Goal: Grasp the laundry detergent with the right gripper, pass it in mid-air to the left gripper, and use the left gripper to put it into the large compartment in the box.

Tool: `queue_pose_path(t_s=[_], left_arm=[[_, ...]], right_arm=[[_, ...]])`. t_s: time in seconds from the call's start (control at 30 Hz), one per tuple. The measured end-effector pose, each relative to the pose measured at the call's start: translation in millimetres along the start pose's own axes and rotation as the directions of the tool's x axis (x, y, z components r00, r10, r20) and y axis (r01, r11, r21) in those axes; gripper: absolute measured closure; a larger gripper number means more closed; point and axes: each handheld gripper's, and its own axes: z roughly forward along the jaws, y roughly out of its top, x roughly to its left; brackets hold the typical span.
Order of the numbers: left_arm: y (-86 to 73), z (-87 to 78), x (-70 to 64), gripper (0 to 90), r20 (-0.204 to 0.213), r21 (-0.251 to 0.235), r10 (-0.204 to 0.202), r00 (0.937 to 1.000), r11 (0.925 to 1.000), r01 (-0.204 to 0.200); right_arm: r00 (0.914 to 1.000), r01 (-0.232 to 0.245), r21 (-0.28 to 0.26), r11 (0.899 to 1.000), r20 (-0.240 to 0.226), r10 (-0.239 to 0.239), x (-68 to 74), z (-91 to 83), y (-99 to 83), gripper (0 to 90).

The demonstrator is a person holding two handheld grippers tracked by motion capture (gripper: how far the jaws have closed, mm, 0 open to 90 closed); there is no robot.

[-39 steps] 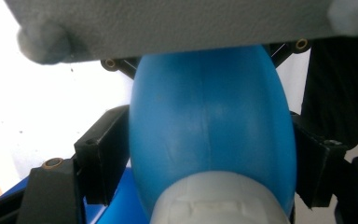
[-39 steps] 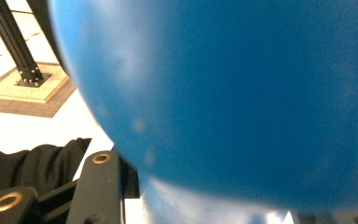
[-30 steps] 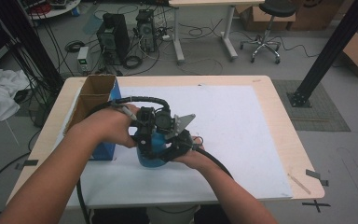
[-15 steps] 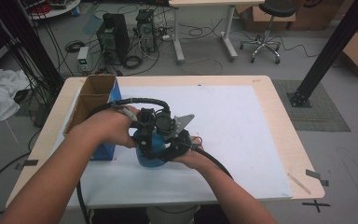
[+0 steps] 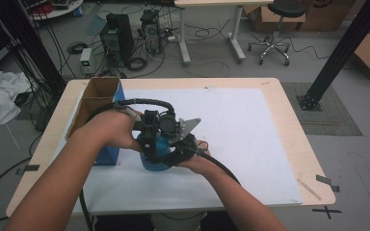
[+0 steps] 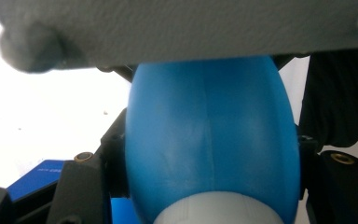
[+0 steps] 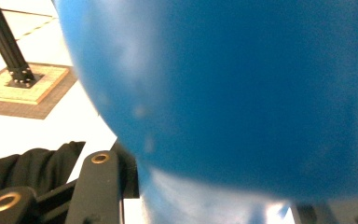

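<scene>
The blue egg-shaped bottle (image 5: 155,153) stands on the white table cover (image 5: 250,144), just beside the blue box (image 5: 107,155), wedged between both tools. The left gripper (image 5: 147,139) has its jaws closed against the bottle's flanks (image 6: 207,140) (long axis running straight away from that camera). The right gripper (image 5: 180,151) presses in from the opposite side, equally near; its grip I cannot tell.

A wooden table (image 5: 289,115) carries a white sheet (image 5: 250,134), cardboard box (image 5: 94,103) and blue bottle (image 5: 155,159).
</scene>
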Motion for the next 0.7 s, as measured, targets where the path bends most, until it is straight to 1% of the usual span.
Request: queue_pose_path(t_s=[0.03,0.07,0.1,0.13,0.2,0.23,0.27,0.3,0.33,0.4,0.47,0.53,0.6,0.63,0.7], left_arm=[[-0.2,-0.4,0.2,38.9,0.001,-0.001,0.001,1.0,1.0,-0.001],[0.0,-1.5,0.6,39.0,0.005,0.002,-0.002,1.0,1.0,0.002],[-0.5,-2.5,0.7,39.0,0.004,-0.002,0.001,1.0,1.0,-0.001],[-0.8,-3.5,0.8,39.1,0.006,-0.002,-0.003,1.0,1.0,0.003],[-0.8,-5.5,1.0,39.2,0.008,0.002,0.001,1.0,1.0,-0.001],[-0.7,-6.3,0.8,39.1,0.007,0.003,0.002,1.0,1.0,-0.002],[-0.9,-6.6,1.3,39.1,0.005,0.004,0.003,1.0,1.0,-0.003],[-1.5,-6.3,1.8,39.2,0.008,0.0,-0.004,1.0,1.0,0.004],[-1.6,-6.7,2.1,39.2,0.009,0.004,-0.004,1.0,1.0,0.004],[-2.5,-6.6,2.0,39.2,0.005,0.001,-0.006,1.0,1.0,0.006],[-3.3,-6.7,2.3,39.1,0.006,0.0,-0.008,1.0,1.0,0.008],[-3.9,-8.0,3.0,39.1,0.001,0.0,-0.01,1.0,1.0,0.01],[-4.3,-9.6,2.8,39.1,-0.003,-0.003,-0.016,0.9999,0.9999,0.016],[-4.8,-8.8,2.3,39.1,-0.007,-0.017,-0.018,0.9998,0.9997,0.018],[-4.3,-10.6,2.7,39.1,0.0,-0.007,-0.017,0.9999,0.9998,0.017]], right_arm=[[1.0,-0.005,0.001,1.0,0.008,0.005,0.5,-0.2,0.0,46.2],[0.9999,0.01,-0.002,1.0,0.01,-0.01,-0.4,-0.1,0.4,46.0],[1.0,-0.002,-0.003,1.0,0.002,0.002,-0.2,-0.5,0.8,45.8],[0.9999,-0.008,-0.01,1.0,0.006,0.008,1.2,-0.8,1.6,45.7],[1.0,-0.004,-0.011,1.0,-0.002,0.004,0.9,-2.0,2.5,45.4],[1.0,-0.006,-0.018,1.0,0.002,0.006,1.3,-2.0,3.2,45.2],[0.9999,0.011,-0.016,1.0,0.004,-0.011,0.7,-2.1,3.6,44.9],[0.9999,0.013,-0.015,1.0,0.01,-0.012,0.7,-2.1,3.9,44.4],[0.9998,0.012,-0.015,1.0,0.015,-0.012,0.3,-2.3,3.7,41.9],[0.9995,-0.01,-0.008,1.0,0.029,0.011,1.3,-2.7,3.0,39.2],[0.9994,-0.017,-0.007,1.0,0.029,0.018,1.2,-3.6,2.0,35.9],[0.9989,-0.034,-0.009,0.999,0.031,0.034,0.5,-4.5,1.4,35.0],[0.999,-0.029,-0.008,1.0,0.035,0.03,0.1,-5.6,0.9,34.3],[0.9989,-0.037,-0.012,0.999,0.029,0.038,0.3,-6.4,1.1,34.1],[0.9988,-0.038,-0.018,0.999,0.03,0.038,0.5,-6.9,1.4,34.0]])
